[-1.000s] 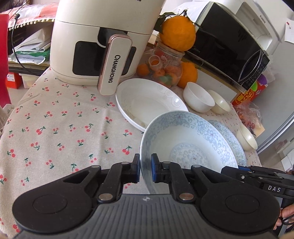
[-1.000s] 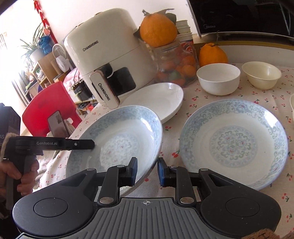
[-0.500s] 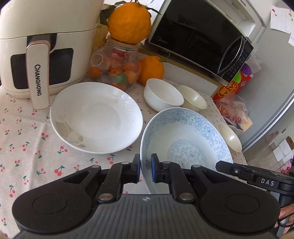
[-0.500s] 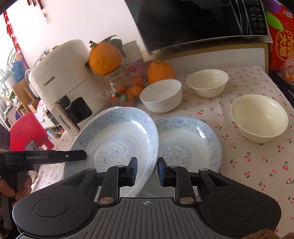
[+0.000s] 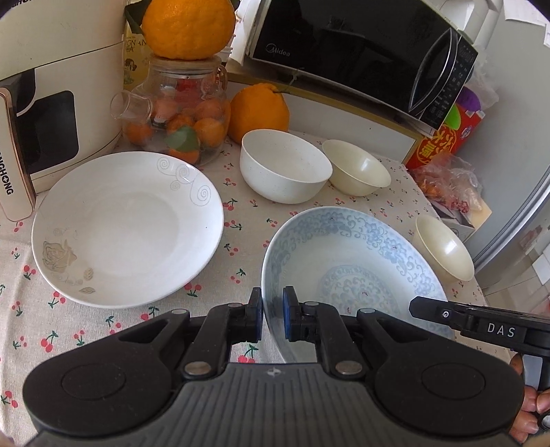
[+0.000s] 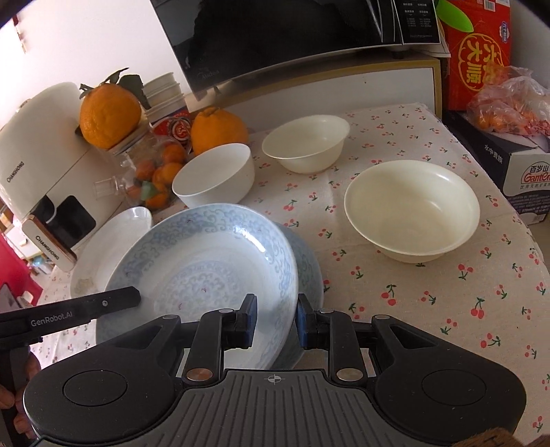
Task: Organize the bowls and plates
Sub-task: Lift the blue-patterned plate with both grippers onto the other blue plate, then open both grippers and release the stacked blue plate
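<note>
While both jaws pinch glazed blue-patterned plate (image 6: 206, 271) rim, round twin (image 6: 309, 264) lies beneath.

White air fryer (image 5: 51, 103), black microwave (image 5: 361, 55), glass jar (image 5: 185, 120) of small oranges — large orange (image 5: 189, 27) on top, cherry-print tablecloth (image 6: 429, 292)

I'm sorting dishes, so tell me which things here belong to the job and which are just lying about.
Job: held blue-patterned plate, second blue-patterned plate, white swirl plate, white bowl, two cream bowls.
Lying about: air fryer, glass jar, microwave.
</note>
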`<control>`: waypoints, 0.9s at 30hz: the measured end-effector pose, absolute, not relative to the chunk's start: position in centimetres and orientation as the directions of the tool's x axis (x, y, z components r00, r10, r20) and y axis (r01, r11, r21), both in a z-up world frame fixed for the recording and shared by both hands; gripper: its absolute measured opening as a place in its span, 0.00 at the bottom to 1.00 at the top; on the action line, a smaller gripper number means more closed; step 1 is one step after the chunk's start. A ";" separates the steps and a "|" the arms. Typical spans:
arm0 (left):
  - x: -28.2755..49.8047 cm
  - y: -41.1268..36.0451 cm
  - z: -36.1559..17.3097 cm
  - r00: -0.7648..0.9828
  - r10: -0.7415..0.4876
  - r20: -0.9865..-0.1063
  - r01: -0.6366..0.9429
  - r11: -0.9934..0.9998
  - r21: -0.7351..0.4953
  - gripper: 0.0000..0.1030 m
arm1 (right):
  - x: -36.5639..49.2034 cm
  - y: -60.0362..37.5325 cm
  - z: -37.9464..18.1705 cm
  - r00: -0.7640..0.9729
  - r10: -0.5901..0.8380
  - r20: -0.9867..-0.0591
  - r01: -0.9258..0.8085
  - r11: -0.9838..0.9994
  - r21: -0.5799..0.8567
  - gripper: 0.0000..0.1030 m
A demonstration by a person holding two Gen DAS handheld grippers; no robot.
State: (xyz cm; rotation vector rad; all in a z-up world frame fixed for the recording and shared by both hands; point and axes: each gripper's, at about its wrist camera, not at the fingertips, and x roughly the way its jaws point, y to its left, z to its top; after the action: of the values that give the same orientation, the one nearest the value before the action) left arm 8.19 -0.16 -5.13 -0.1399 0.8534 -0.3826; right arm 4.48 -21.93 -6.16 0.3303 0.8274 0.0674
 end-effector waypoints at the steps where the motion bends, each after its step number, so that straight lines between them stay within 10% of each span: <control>1: 8.2 -0.4 -5.2 0.599 -0.371 -0.710 0.274 0.928 -0.254 0.10 | 4.6 -21.9 -6.3 0.675 0.182 -0.715 0.071 0.949 0.308 0.23; 27: 7.1 -4.7 -5.4 0.689 -0.171 -0.705 0.319 0.944 0.083 0.10 | 4.5 -18.5 -6.1 0.688 -0.042 -0.725 0.005 0.999 -0.053 0.22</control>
State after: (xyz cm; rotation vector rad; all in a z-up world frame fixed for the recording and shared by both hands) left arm 7.11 -4.68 -5.45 0.2055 0.7646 -0.2761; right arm 4.52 -18.46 -6.13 -0.0481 0.8119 -0.0262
